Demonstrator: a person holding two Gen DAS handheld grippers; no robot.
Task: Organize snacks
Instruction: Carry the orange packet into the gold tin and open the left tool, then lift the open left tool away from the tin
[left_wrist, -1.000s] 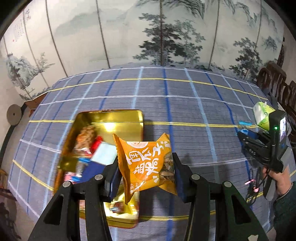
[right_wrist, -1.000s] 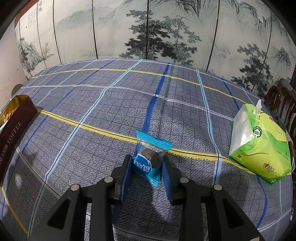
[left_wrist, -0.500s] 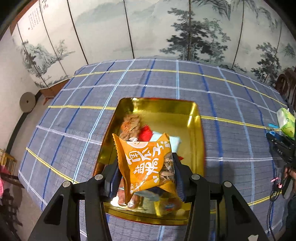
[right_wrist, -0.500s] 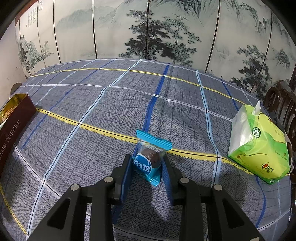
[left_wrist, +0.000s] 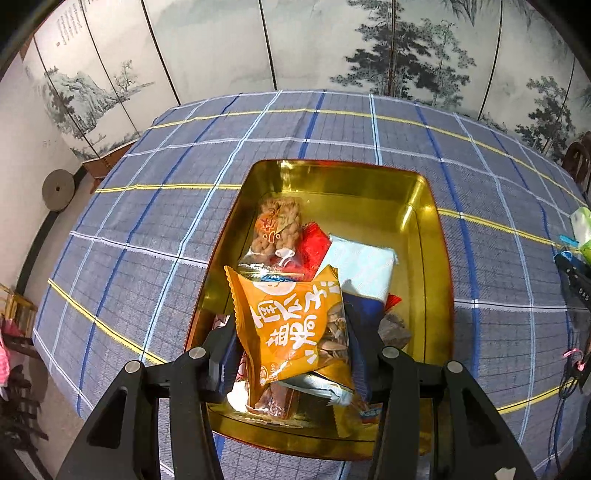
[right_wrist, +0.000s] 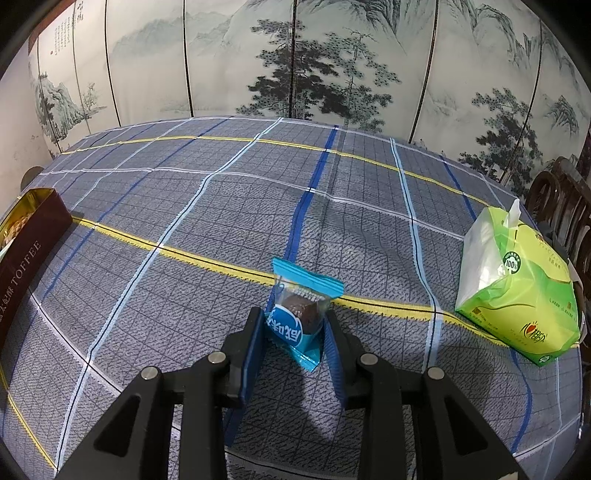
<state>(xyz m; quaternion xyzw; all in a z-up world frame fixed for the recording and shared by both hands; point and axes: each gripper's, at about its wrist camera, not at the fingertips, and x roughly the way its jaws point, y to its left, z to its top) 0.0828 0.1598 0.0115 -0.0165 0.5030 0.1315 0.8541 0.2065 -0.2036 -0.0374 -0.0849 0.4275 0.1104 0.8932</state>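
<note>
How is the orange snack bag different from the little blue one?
The orange snack bag looks bigger and shows seeds through its clear part; the blue snack packet looks smaller and shows one round brown treat. The orange bag is held over the gold tin by the left gripper; the blue packet is over the checked tablecloth, in the right gripper. Both are sealed and pinched between two fingers.

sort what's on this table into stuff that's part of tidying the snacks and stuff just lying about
Part of the job:
orange snack packet in the left claw
gold tin holding snacks
blue-wrapped chocolate snack in the right claw

Just lying about:
green tissue pack
plaid tablecloth
painted screen
</note>
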